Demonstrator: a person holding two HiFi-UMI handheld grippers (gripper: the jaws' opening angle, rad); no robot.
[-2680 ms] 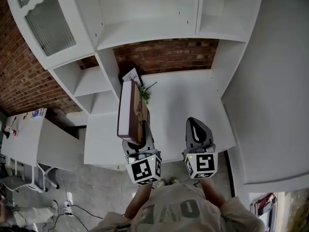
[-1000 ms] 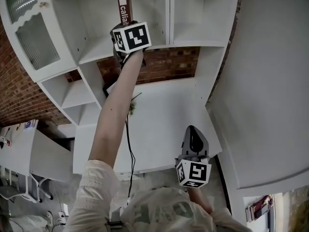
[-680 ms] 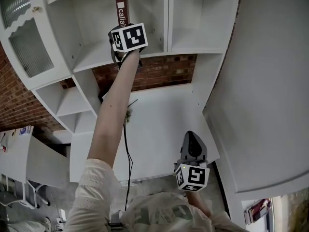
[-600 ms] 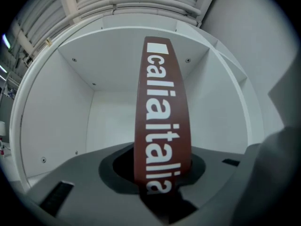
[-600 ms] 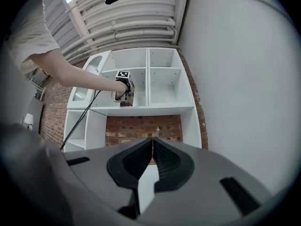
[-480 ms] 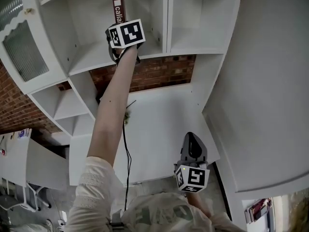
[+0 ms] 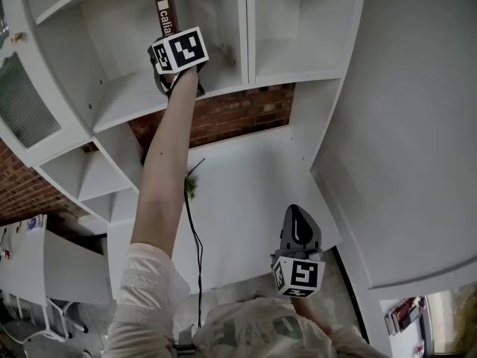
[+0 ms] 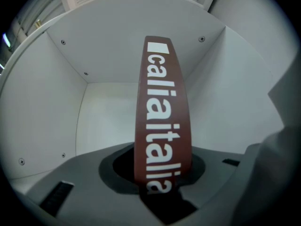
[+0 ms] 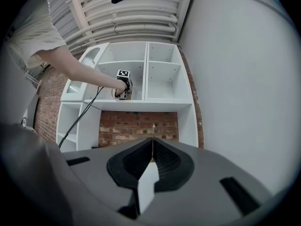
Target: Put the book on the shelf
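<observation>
A dark red book point(image 7: 165, 19) with white lettering on its spine point(image 8: 162, 112) stands upright inside an upper compartment of the white shelf unit point(image 7: 141, 88). My left gripper point(image 7: 173, 42) is shut on the book's lower end, with my arm stretched up to the compartment; the same gripper point(image 9: 123, 84) shows far off in the right gripper view. My right gripper point(image 7: 299, 232) hangs low over the white desk point(image 7: 246, 192), jaws together with nothing between them point(image 9: 153, 147).
The shelf unit has a second open compartment point(image 7: 298, 28) to the right and smaller cubbies point(image 7: 82, 177) lower left. A brick wall point(image 7: 238, 114) backs the desk. A cable point(image 7: 195, 237) trails from the left gripper. A white wall point(image 7: 417, 125) stands at right.
The left gripper lifted the book from desk height up into the upper shelf compartment and has kept it there for the last second. The right gripper stayed low.
</observation>
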